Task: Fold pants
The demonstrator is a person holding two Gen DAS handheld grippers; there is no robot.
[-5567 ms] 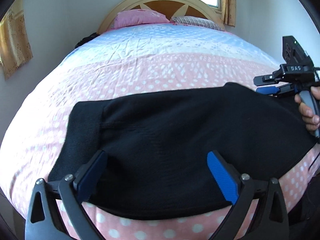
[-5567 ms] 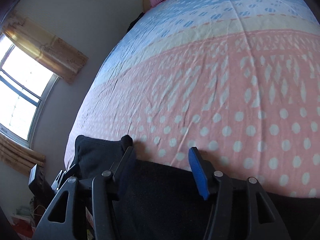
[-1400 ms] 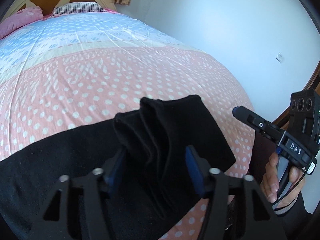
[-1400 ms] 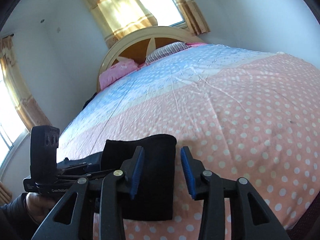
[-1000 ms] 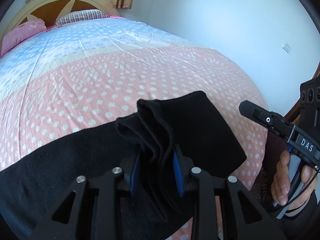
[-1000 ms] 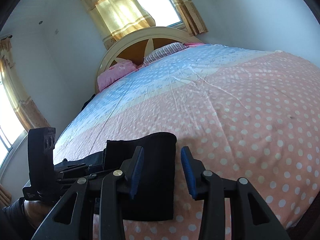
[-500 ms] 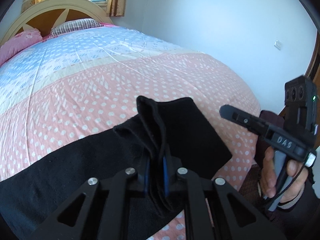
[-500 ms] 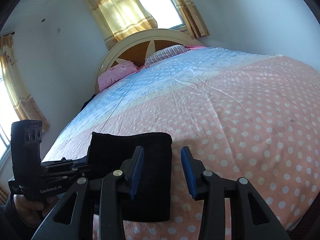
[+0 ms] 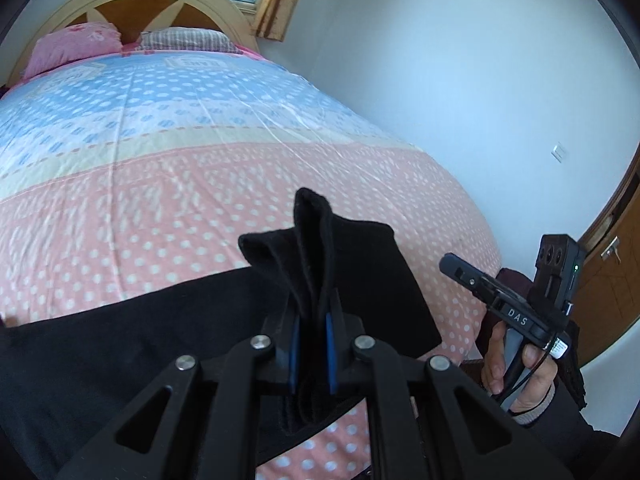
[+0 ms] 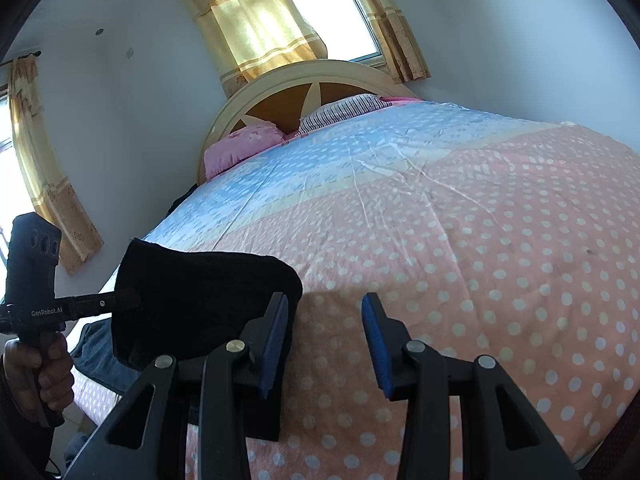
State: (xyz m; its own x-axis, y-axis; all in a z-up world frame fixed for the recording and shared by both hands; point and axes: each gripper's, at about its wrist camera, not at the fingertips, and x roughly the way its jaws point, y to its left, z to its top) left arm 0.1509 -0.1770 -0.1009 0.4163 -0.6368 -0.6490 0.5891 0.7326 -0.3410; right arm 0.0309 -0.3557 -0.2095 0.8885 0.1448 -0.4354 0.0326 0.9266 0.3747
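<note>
Black pants (image 9: 120, 340) lie across the near edge of the bed. My left gripper (image 9: 311, 344) is shut on the bunched leg end (image 9: 316, 248) and holds it lifted above the bedspread. In the right wrist view the raised black cloth (image 10: 200, 292) hangs from the left gripper (image 10: 128, 300) at the left. My right gripper (image 10: 324, 344) is open and empty just right of that cloth, above the pink dotted spread. It also shows in the left wrist view (image 9: 460, 268), to the right of the pants.
The bed (image 10: 480, 220) has a pink and blue dotted spread, two pillows (image 10: 244, 144) and a rounded headboard (image 10: 312, 84). A white wall (image 9: 460, 100) and a wooden door (image 9: 612, 292) stand at the right. Curtained windows (image 10: 280, 12) are behind.
My left gripper has closed on the bunched pants leg end and lifted it off the bed. My right gripper has stayed open and has drawn slightly right of the cloth.
</note>
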